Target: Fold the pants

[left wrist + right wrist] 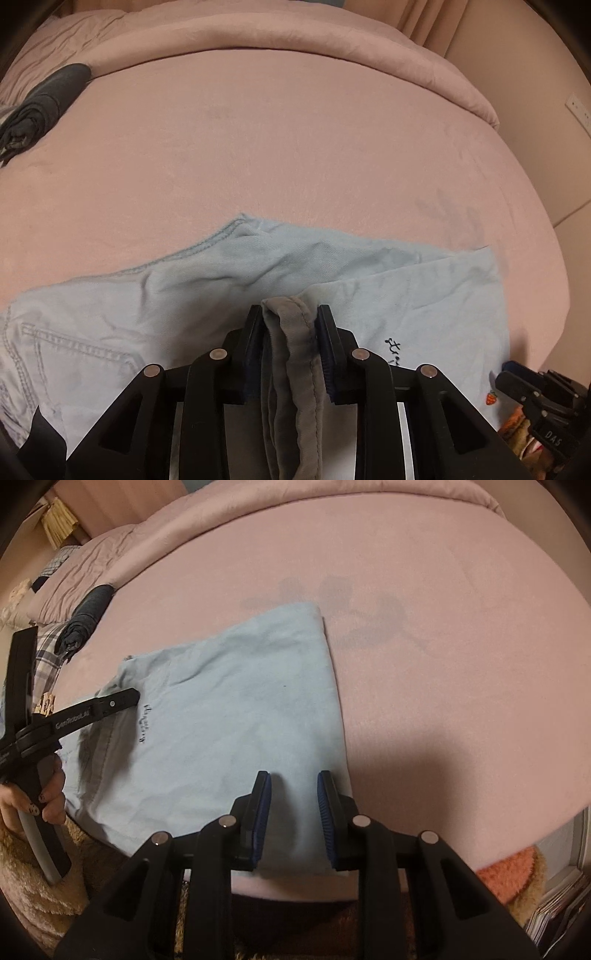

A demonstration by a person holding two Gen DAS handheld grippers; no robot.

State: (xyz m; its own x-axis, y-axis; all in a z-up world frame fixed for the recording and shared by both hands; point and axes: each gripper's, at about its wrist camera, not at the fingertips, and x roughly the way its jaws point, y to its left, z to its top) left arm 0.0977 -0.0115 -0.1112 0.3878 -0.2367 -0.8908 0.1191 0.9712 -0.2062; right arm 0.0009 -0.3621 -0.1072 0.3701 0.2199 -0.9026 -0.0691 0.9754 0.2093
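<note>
1. Pants [236, 716], pale blue denim, lie partly folded on a pink bed sheet [443, 627], near the edge of the bed closest to the cameras.
2. Left gripper [290, 332] pinches a bunched grey-blue hem or waistband of the pants between its two blue-padded fingers [255, 354]; the fabric fills the gap between them and trails back toward the camera.
3. Right gripper [294, 808] hovers over the near edge of the folded pants with its jaws spread apart; flat denim shows between the pads [327, 812], and nothing is pinched.
4. Dark embroidered script [144, 723] runs along the cloth, and a small red strawberry patch [491, 398] sits near one edge.
5. Stitched seams and a back pocket [74, 354] show at the lower left of the left wrist view.
6. Dark grey folded garment [44, 107] rests well apart from the pants, beside a rumpled pink duvet [295, 33] at the far side of the bed.
7. Person's hand [37, 797], with dotted nail polish, grips the left gripper's handle.
</note>
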